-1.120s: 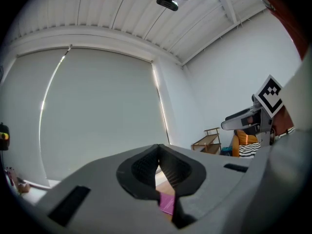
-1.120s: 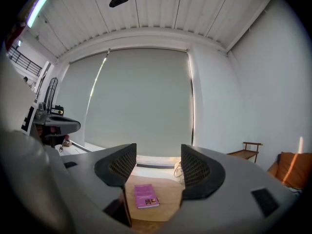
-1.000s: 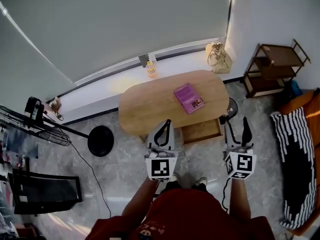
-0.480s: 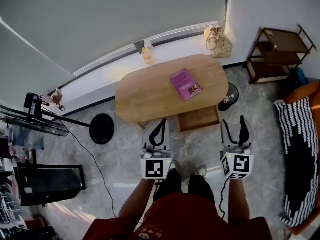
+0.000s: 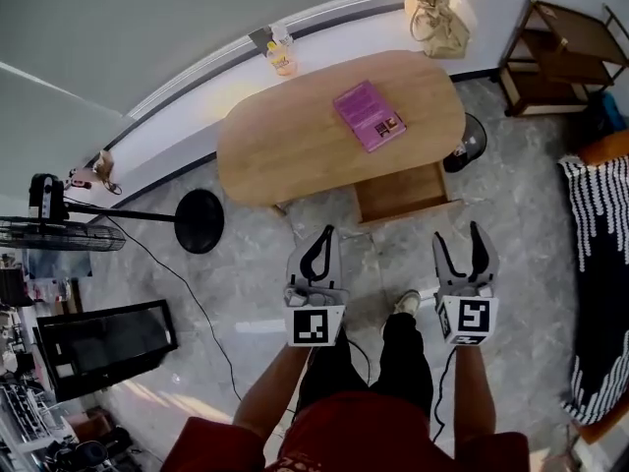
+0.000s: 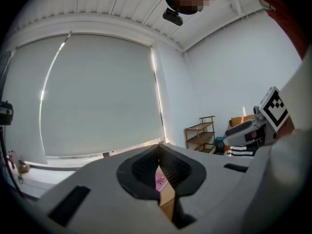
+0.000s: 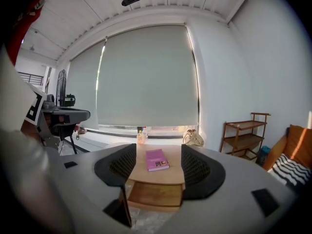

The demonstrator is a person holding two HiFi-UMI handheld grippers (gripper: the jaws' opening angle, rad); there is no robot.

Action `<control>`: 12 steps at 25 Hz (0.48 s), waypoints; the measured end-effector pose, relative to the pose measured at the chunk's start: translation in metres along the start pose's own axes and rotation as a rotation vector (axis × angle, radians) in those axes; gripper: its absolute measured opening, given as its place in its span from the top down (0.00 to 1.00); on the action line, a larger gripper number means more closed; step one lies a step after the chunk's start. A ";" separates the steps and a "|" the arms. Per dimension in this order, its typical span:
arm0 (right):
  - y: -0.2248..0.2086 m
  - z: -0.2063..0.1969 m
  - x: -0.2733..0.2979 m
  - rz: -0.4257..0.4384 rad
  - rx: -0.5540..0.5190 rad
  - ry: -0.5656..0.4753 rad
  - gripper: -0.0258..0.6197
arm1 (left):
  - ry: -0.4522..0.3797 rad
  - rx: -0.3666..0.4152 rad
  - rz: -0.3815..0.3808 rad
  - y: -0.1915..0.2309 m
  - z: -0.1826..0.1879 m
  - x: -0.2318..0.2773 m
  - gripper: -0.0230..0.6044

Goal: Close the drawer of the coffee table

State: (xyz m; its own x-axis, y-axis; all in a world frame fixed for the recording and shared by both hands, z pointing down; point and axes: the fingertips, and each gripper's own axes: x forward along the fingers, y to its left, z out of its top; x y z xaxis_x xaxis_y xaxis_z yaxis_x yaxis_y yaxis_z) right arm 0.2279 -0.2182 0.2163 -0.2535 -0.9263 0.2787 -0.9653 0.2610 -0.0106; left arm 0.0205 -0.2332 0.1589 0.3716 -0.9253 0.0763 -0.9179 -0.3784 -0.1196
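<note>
An oval wooden coffee table [image 5: 295, 146] stands ahead of me with a pink book [image 5: 370, 115] on top. Its drawer [image 5: 403, 193] is pulled out on the near right side. My left gripper [image 5: 322, 234] hovers above the floor in front of the table, jaws shut and empty. Through its slit, the left gripper view shows a sliver of the book [image 6: 160, 182]. My right gripper [image 5: 459, 234] is open and empty, short of the drawer. In the right gripper view the right gripper [image 7: 158, 152] frames the book [image 7: 157, 160] and the open drawer [image 7: 156, 195].
A fan's black round base [image 5: 200, 249] stands left of the table. A bottle [image 5: 280, 57] and a bag [image 5: 437, 18] sit on the window ledge. A wooden shelf [image 5: 565, 42] and a striped cushion [image 5: 595, 283] are at the right. My feet [image 5: 405, 305] stand between the grippers.
Both grippers have sunk lower while staying side by side. The table and its open drawer now sit higher in the head view. Neither gripper's jaws have changed.
</note>
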 end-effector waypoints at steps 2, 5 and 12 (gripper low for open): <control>0.009 -0.025 0.010 -0.002 0.014 0.036 0.54 | 0.018 -0.018 -0.014 0.005 -0.027 0.001 0.95; 0.021 -0.065 0.031 -0.020 0.024 0.065 0.53 | 0.043 -0.027 -0.026 0.018 -0.074 0.007 0.95; 0.048 -0.190 0.090 -0.038 0.051 0.115 0.53 | 0.113 -0.011 -0.051 0.048 -0.218 0.024 0.95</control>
State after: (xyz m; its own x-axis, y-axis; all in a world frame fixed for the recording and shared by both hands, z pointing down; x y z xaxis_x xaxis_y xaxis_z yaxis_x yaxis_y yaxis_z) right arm 0.1711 -0.2370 0.4233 -0.2105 -0.8973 0.3879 -0.9768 0.2093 -0.0459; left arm -0.0454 -0.2676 0.3709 0.4008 -0.8957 0.1927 -0.8996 -0.4245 -0.1021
